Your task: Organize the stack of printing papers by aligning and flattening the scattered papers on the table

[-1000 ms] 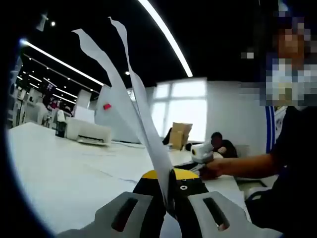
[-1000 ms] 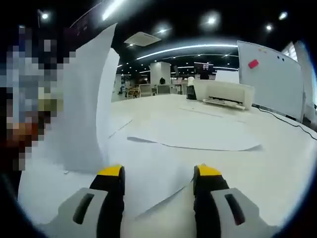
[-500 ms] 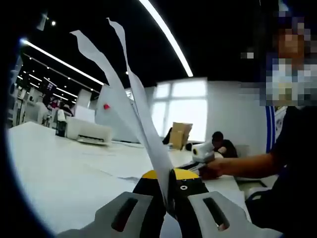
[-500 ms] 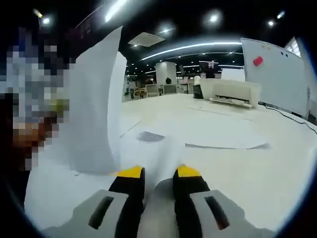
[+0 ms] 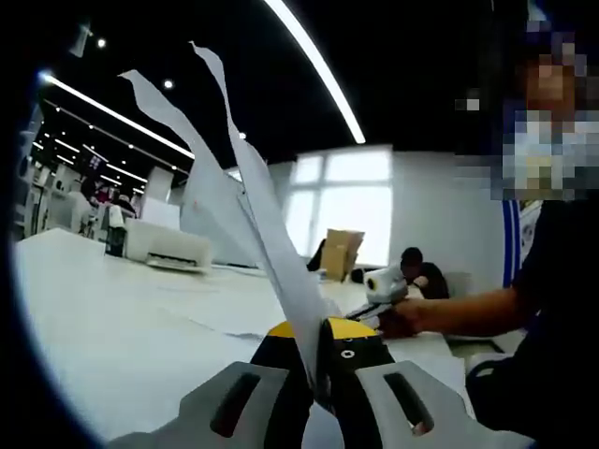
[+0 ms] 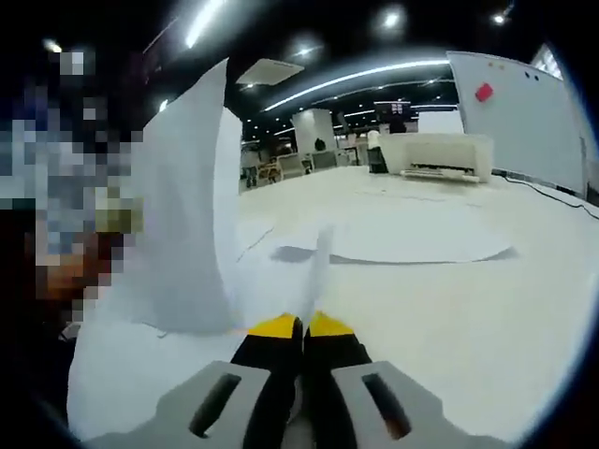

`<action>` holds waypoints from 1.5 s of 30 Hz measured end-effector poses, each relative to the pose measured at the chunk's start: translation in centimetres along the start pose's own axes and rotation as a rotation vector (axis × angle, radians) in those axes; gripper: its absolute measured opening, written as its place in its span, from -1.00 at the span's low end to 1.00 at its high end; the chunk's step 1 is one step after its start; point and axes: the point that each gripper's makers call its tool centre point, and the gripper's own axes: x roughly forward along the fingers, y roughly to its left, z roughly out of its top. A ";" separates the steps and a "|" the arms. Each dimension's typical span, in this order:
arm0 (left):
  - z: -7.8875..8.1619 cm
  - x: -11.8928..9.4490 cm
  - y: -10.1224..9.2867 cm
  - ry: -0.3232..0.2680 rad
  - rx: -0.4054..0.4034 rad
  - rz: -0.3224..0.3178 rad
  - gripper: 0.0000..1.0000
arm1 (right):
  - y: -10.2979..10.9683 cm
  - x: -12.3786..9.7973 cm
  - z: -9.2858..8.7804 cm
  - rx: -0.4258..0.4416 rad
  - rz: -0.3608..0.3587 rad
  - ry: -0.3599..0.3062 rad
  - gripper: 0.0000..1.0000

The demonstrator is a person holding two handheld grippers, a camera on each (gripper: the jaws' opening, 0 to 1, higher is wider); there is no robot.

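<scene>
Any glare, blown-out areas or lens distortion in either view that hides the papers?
Left gripper view: window blown out, ceiling dark, held sheets silhouetted but readable. Right gripper view: fisheye bows the table; white paper against white table gives low contrast, edges soft.

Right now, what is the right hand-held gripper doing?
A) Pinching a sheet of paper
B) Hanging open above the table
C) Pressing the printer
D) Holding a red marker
A: the right hand-held gripper has its yellow-tipped jaws shut on a sheet of paper that rises between them.
</scene>
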 end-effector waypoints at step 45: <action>0.0 0.1 -0.4 0.004 0.007 -0.008 -0.87 | -1.3 -13.5 13.8 -0.125 -0.227 -0.462 -1.00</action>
